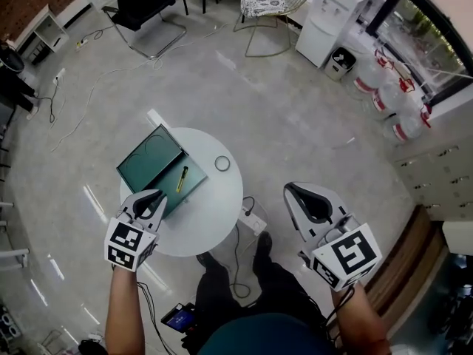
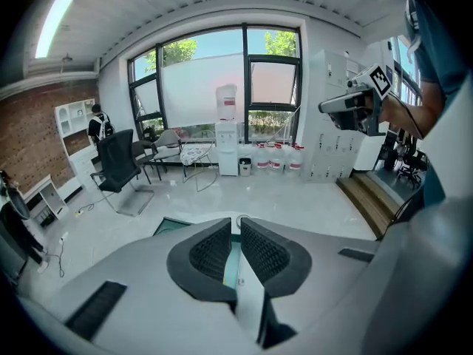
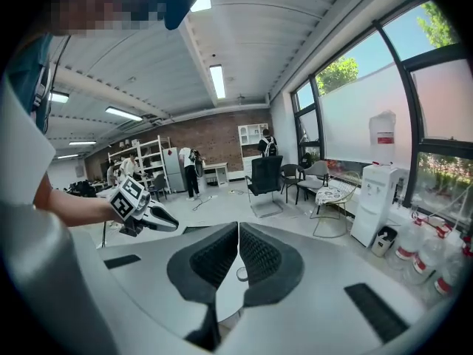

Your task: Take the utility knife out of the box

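A yellow utility knife (image 1: 181, 178) lies in the open green box (image 1: 148, 161) on the round white table (image 1: 214, 205). In the head view my left gripper (image 1: 157, 197) hovers over the box's near corner with its jaws shut and nothing held. The left gripper view shows its tips (image 2: 236, 224) together, with a strip of the green box (image 2: 171, 226) beyond them. My right gripper (image 1: 301, 191) hangs off the table's right side over the floor, shut and empty. In the right gripper view its tips (image 3: 238, 228) meet above the table edge.
A small ring (image 1: 222, 163) lies on the table right of the box. A power strip (image 1: 253, 219) and cables lie on the floor by the table. A black chair (image 1: 144, 6), a wire chair (image 1: 266, 6) and a water dispenser (image 1: 330, 17) stand farther off.
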The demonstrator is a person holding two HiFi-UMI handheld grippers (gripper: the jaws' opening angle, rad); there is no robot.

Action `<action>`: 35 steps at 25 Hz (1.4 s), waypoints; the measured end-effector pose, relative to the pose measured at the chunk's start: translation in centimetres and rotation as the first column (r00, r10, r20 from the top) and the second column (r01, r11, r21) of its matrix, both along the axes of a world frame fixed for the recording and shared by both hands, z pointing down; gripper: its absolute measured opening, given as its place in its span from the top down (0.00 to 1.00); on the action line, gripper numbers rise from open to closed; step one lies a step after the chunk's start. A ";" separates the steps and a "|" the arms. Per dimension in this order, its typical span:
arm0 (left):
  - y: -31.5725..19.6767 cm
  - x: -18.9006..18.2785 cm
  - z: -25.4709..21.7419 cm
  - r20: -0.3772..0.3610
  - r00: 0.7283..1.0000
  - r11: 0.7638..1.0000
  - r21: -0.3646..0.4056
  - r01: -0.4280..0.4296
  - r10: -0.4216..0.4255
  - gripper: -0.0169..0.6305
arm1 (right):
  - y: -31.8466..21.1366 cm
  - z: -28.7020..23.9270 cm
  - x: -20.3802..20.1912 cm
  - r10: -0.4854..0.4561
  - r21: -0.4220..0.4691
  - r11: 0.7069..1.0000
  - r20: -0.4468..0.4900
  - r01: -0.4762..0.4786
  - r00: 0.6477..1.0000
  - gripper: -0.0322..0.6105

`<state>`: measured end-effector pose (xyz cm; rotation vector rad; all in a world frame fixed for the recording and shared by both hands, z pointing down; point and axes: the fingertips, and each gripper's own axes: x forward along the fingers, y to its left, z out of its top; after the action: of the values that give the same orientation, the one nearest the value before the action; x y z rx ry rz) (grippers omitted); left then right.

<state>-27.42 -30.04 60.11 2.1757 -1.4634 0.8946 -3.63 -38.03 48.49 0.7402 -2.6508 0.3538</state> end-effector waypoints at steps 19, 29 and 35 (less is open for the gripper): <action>-5.2 -2.0 18.1 0.054 0.998 0.963 -0.267 -0.013 0.028 0.73 | -2.7 10.2 2.9 0.055 -0.107 0.992 -0.073 -0.063 0.996 0.89; -6.7 -3.1 25.2 0.099 0.994 0.927 -0.375 -0.004 0.045 0.71 | -4.0 13.9 4.2 0.074 -0.149 0.985 -0.103 -0.089 0.992 0.89; -7.6 -3.6 28.2 0.125 0.990 0.906 -0.424 -0.012 0.072 0.71 | -4.7 15.8 4.5 0.078 -0.176 0.979 -0.117 -0.098 0.990 0.89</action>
<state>-31.01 -37.61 88.27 1.8569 -1.1476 1.2677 0.88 -42.72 64.33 0.7960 -2.4487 0.5549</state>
